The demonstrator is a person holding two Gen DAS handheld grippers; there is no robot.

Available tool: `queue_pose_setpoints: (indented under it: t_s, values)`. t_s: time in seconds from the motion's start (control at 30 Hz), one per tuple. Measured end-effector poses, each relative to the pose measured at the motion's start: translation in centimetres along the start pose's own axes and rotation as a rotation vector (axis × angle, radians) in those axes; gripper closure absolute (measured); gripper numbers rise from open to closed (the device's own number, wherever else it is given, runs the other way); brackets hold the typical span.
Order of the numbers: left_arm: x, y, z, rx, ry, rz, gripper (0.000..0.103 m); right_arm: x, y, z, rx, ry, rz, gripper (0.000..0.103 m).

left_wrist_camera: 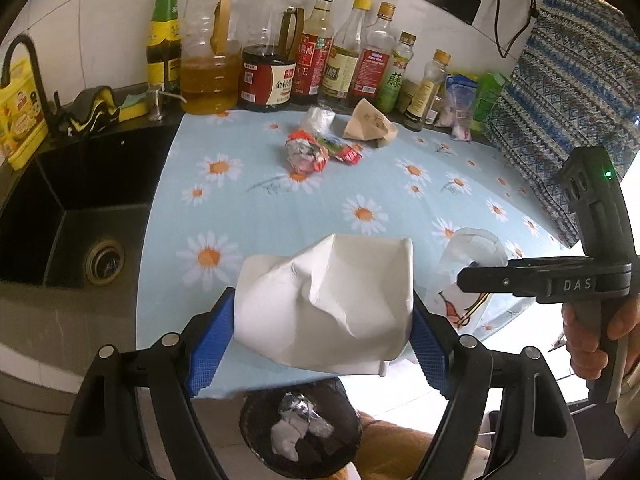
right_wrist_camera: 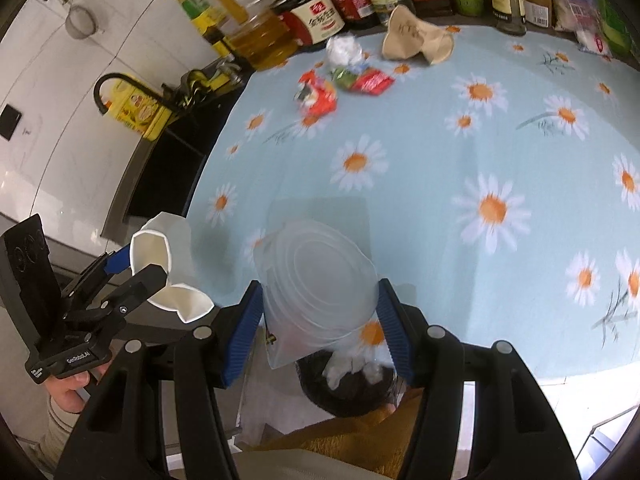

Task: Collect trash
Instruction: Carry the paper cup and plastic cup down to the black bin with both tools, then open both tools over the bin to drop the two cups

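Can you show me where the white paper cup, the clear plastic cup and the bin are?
White paper cup (left_wrist_camera: 324, 304): left wrist view, its crumpled side.
Clear plastic cup (right_wrist_camera: 316, 276): right wrist view, its ribbed wall.
Bin (left_wrist_camera: 260, 444): left wrist view, its dark rim.

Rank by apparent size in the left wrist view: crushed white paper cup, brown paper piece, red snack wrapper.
1. crushed white paper cup, though nearness to the camera inflates it.
2-3. brown paper piece and red snack wrapper look alike; unranked.

White tiled wall (left_wrist_camera: 120, 8), black sink (left_wrist_camera: 68, 208) beside a daisy-print blue tablecloth (left_wrist_camera: 280, 208), pale floor (left_wrist_camera: 400, 400) below
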State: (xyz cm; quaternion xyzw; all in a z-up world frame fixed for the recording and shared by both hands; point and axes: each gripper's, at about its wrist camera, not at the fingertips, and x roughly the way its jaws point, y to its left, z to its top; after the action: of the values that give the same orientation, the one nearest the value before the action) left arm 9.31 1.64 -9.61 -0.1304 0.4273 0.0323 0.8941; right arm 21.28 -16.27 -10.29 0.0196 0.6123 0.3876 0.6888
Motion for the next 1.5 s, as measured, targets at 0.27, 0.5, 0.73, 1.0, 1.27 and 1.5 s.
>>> queue_pose_setpoints:
  t_s: [0.27,0.5,0.73,1.0,1.27,1.5]
  values:
    - [-1.2,-0.7,-4.6,0.000,0.038,-0.007,0.025,0.8,1.7,-4.0,-0.006,0.041,0.015,0.045]
    - [-1.6,-0.5,-8.2,-0.030,0.071,-0.017,0.025,1.9,2.8,-6.6,-0.018,0.084,0.015,0.045]
    - [-0.5,0.4,-12.2,-0.082,0.145,-0.046,0.025,4.2,3.4,-9.0,-0.024,0.155,0.008,0.045]
    - [1.0,2.2,-15.8,-0.153,0.226,-0.040,0.025,6.4,3.0,-10.8,-0.018,0.229,-0.004,0.045]
    - [3.6,4.3,-18.3,-0.233,0.305,-0.042,0.025,9.2,2.3,-12.1,0.000,0.304,-0.017,0.045]
    - [5.3,4.5,-19.5,-0.247,0.365,-0.058,0.025,10.7,2.2,-12.9,0.003,0.347,-0.033,0.045]
